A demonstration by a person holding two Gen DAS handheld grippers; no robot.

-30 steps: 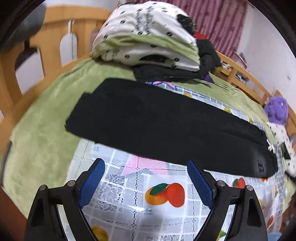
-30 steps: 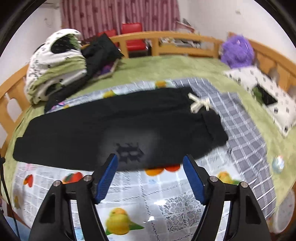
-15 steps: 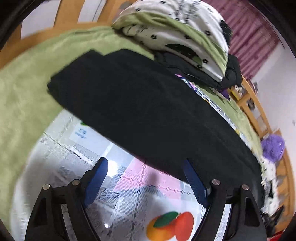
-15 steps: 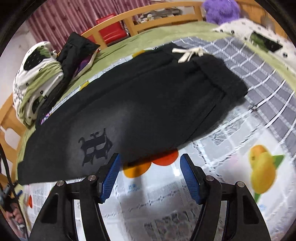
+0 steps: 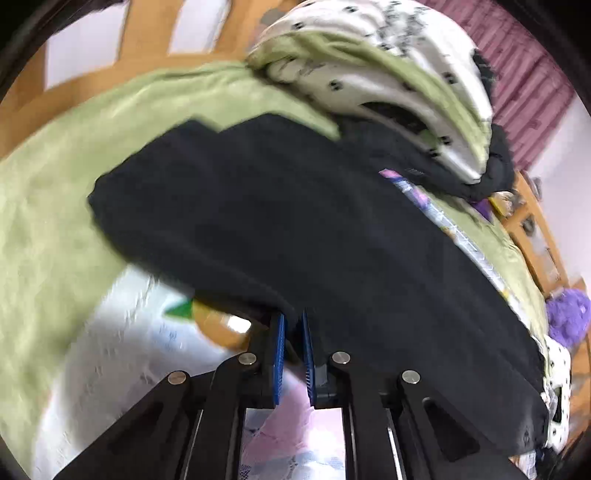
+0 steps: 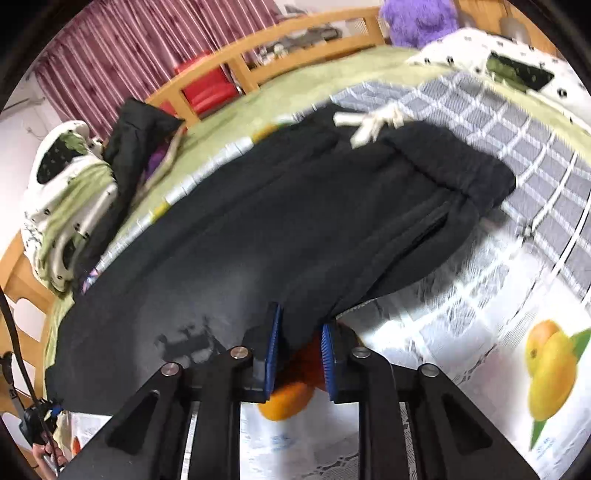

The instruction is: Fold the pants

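Black pants (image 5: 295,229) lie lengthwise across the bed, folded in half leg on leg. The leg hems are at the left in the left wrist view. The waistband with its white drawstring (image 6: 373,123) is at the right in the right wrist view, where the pants (image 6: 295,229) carry a faint grey logo. My left gripper (image 5: 293,347) is shut on the near edge of the pants toward the leg end. My right gripper (image 6: 298,350) is closed on the near edge toward the waist end, with fabric between its blue pads.
A fruit-print sheet (image 6: 480,350) and a green blanket (image 5: 55,192) cover the bed. A pile of folded bedding (image 5: 388,74) and dark clothes sits behind the pants. A wooden bed rail (image 6: 295,40), a purple plush toy (image 6: 417,18) and a spotted pillow (image 6: 517,62) lie farther off.
Both grippers moved forward and down to the near edge of the pants and closed on it. They were open above the sheet before.
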